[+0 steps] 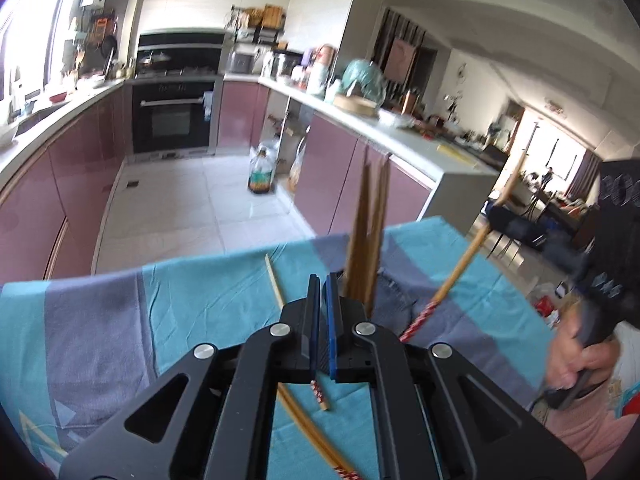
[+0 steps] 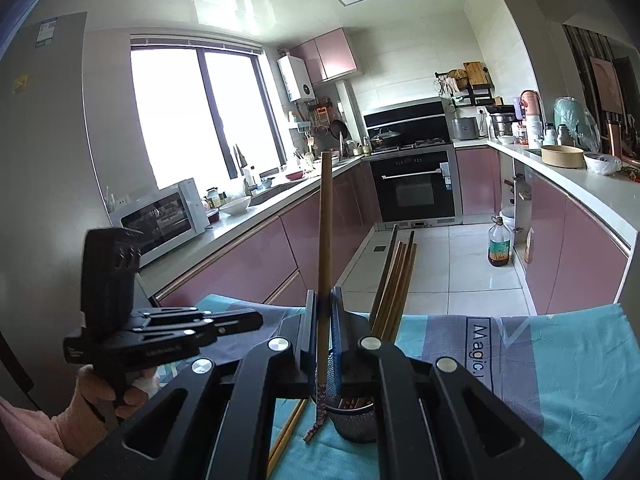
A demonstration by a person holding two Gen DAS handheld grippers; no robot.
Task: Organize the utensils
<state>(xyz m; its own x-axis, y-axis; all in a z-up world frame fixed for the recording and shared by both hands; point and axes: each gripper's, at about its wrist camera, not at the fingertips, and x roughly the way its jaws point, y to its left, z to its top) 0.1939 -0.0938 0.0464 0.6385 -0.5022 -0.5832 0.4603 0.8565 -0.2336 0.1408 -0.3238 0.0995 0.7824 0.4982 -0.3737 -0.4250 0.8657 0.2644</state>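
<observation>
Mesh utensil holder [image 2: 354,420]: one, containing about five upright chopsticks [image 2: 394,280]. Loose chopsticks [image 1: 308,428] on the cloth [image 1: 192,304]: about three. Right gripper [image 2: 322,320]: pinching one chopstick [image 2: 325,216], held upright beside the holder. Left gripper [image 1: 322,304]: pressed together, empty. Worktop: covered by blue-grey cloth, in a kitchen with pink cabinets [image 2: 248,256].

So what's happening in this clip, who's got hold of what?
A person is sorting chopsticks on a blue cloth-covered table. The right hand-held gripper is shut on one chopstick, held upright beside the mesh holder, which already has several chopsticks standing in it. The left hand-held gripper is shut and holds nothing. Loose chopsticks remain on the cloth.
</observation>
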